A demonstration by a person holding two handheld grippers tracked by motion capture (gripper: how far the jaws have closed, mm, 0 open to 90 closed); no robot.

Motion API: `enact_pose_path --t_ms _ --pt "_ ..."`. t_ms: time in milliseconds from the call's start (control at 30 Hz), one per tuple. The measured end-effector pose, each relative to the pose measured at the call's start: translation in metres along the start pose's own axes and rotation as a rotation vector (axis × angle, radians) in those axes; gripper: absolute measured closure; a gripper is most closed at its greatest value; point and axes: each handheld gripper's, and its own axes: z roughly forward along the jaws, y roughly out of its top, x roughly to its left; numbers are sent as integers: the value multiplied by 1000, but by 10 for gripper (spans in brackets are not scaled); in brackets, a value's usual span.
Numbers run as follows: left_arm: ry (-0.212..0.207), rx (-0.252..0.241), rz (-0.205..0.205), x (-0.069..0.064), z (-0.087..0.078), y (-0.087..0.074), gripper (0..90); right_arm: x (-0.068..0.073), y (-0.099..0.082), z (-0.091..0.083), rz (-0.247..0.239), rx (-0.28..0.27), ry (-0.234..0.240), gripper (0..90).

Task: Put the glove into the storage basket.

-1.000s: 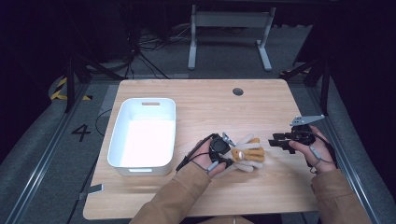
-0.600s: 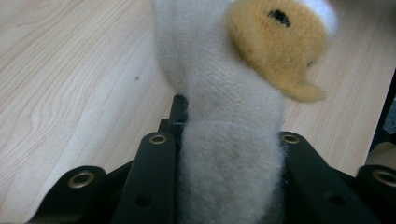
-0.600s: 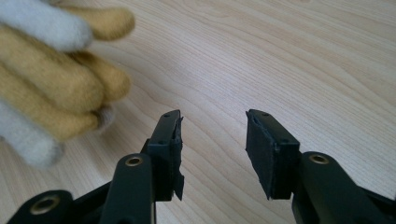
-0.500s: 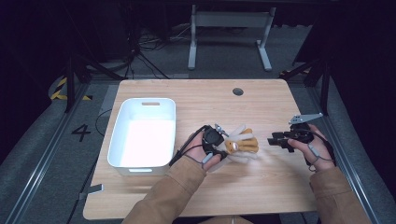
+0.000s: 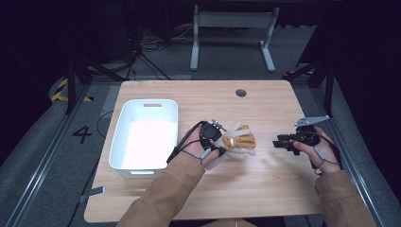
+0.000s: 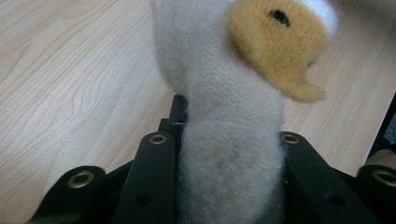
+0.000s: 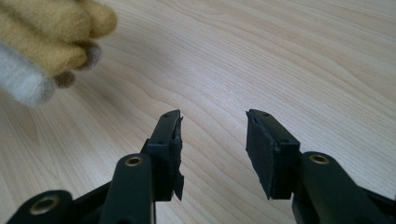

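While the white bin point(image 5: 144, 137) sits at the left of the wooden table point(image 5: 265, 189), my left tongs point(image 5: 221, 140) just right of it are clamped on the grey limb of a plush toy point(image 5: 239, 141), its tan and grey body held near the table's middle. Farther right, well apart from the toy, my right tongs point(image 5: 275, 142) stand with jaws apart, gripping nothing.

We wear tan-brown sleeves point(image 5: 165, 189) down to the wrists. Each hand carries a black two-jaw gripper: the left gripper point(image 5: 208, 135) trails a thin black cable, and the right gripper point(image 5: 283, 142) bears a grey three-cornered plate on top. Brass-ringed screw holes stud the jaw arms, and dark foam pads point(image 7: 261, 144) line the tips.
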Motion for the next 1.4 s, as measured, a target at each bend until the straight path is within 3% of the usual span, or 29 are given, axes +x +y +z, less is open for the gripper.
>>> enact_pose_path --t_ms 800,967,1233,1400 --pt "50 -28 -85 32 -9 22 715 -4 -16 -12 33 -5 -25 560" --pt "61 -34 -122 41 -12 23 715 -4 -18 -14 45 -6 -27 554" --pt "83 -47 -236 45 -21 24 714 -5 -15 -10 49 -9 -20 551" --pt "105 -38 -264 52 -28 22 714 -4 -10 -5 44 -8 -6 551"
